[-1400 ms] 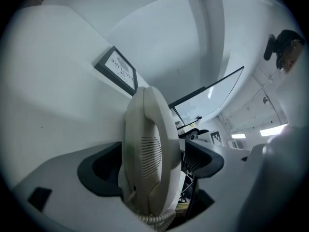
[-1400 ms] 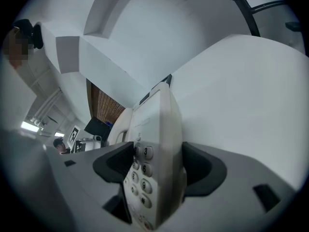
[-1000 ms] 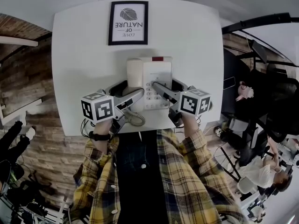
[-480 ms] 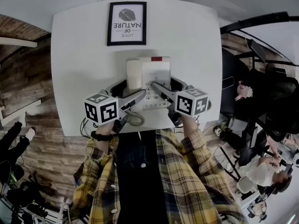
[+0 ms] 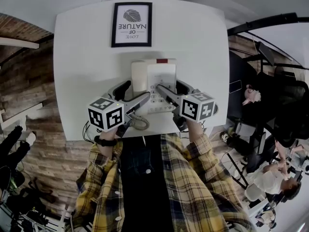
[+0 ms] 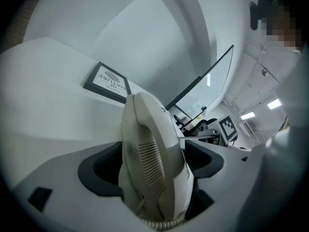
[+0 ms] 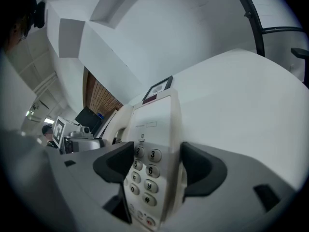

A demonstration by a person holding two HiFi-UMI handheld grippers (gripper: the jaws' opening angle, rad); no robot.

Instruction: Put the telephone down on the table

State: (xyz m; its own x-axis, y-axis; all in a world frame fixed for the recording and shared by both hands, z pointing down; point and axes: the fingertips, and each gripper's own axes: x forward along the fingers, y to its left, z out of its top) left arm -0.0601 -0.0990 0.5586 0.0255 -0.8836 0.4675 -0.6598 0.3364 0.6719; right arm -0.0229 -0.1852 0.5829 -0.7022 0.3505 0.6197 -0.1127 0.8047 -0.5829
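Cream-coloured plastic identifies the telephone [image 5: 161, 76], which sits over the middle of the white counter [image 5: 87, 57], between the framed print [image 5: 132, 24] at the far side and the person at the near edge. The left tongs [image 6: 153, 164] are clamped on the handset [image 6: 147, 144]: in the left gripper view both dark pads press against its sides, and the handset stands upright between them. The right tongs [image 7: 159, 168] are clamped on the base, one pad over the keypad [image 7: 145, 170] and the other against the outer right edge. The handset lies in its cradle on the left of the base, so both pairs of tongs carry one unit. The coiled cord [image 5: 140, 123] trails towards the near edge of the counter. No view shows whether the underside of the base rests on the counter or hangs just above it; the right gripper view suggests that the near end is tilted upward. Judged from this, the step in hand is the final lowering. The next move calls for both tongs to descend together and level until the base sits flat. Release the right tongs first, then the left, opening each fully before drawing it back, so that neither the handset nor the cord is dragged.
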